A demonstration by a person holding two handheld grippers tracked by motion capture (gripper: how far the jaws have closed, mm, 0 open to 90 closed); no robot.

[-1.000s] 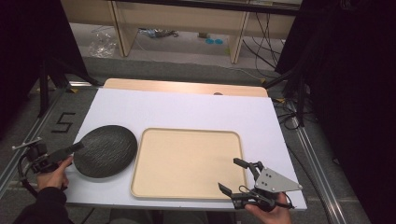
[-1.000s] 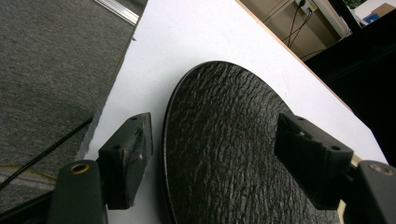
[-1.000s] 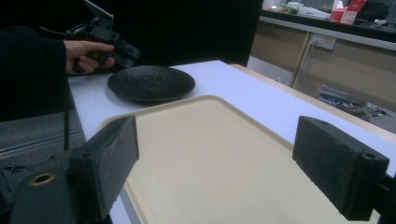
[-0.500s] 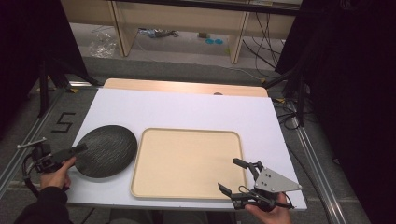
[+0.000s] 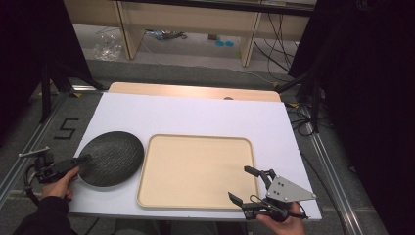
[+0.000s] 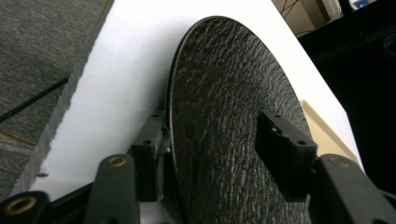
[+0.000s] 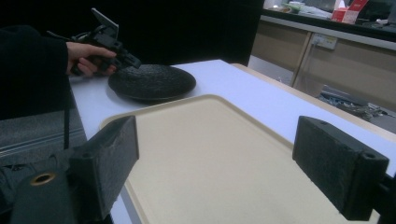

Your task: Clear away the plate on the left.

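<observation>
- The black plate, round with a rough, rippled surface, lies on the white desk near the desk's front left corner, just beside the left edge of the tan tray.
- In the left gripper view the plate fills the space between the two black fingers: one finger sits under the rim against the desk, the other stands over the plate's upper face.
- The left gripper reaches in from the left, level with the desk, at the plate's left rim; its fingers have just been closing, with the rim between them. The lower one looks close against the rim, while a gap is seen between the upper one and the plate's face, so the plate is not yet pinched.
- In the right gripper view the left gripper and the hand that carries it are seen at the far edge of the plate.
- The tray lies bare in the middle of the desk, its long side along the front edge.
- The right gripper rests at the front right corner of the desk, over the tray's near right corner, its fingers spread wide with nothing between them, pointing across the tray toward the plate.
- The floor beyond the desk carries cables and a wooden frame.
</observation>
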